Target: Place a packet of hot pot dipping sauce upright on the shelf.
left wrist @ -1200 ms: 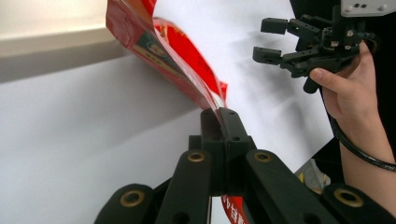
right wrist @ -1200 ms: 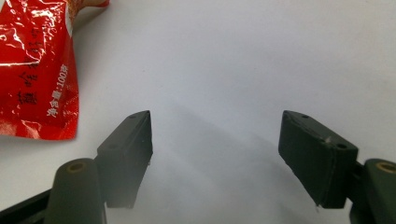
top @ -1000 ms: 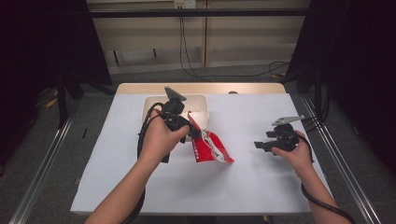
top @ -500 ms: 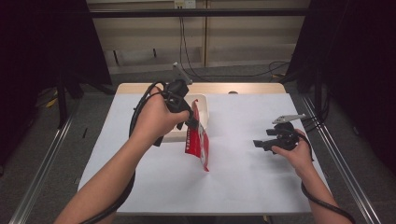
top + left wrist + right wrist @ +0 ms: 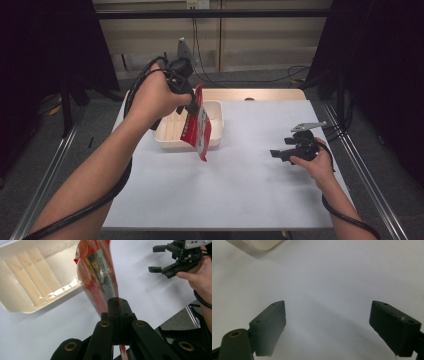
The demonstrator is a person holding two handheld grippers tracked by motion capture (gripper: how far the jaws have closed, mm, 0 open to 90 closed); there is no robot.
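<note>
Packet (image 5: 198,125) hangs from my left gripper (image 5: 192,103), pinched at its top edge with the jaws clamped tight on the seal, as the left gripper view shows (image 5: 100,282). It dangles above the table, over the near rim of the cream tray (image 5: 215,112), its lower corner hanging past the rim toward me. The tray looks empty, and I take the step to be dropping the packet into it. To do that well I should carry the packet farther over the tray's middle so that the low corner clears the near wall, lower until the bottom touches the ridged floor, lay it flat and only then let go. Releasing from this height could tip it out over the rim. My right gripper (image 5: 285,151) waits wide apart and empty, low over the bare table (image 5: 240,190), well clear of the tray.
</note>
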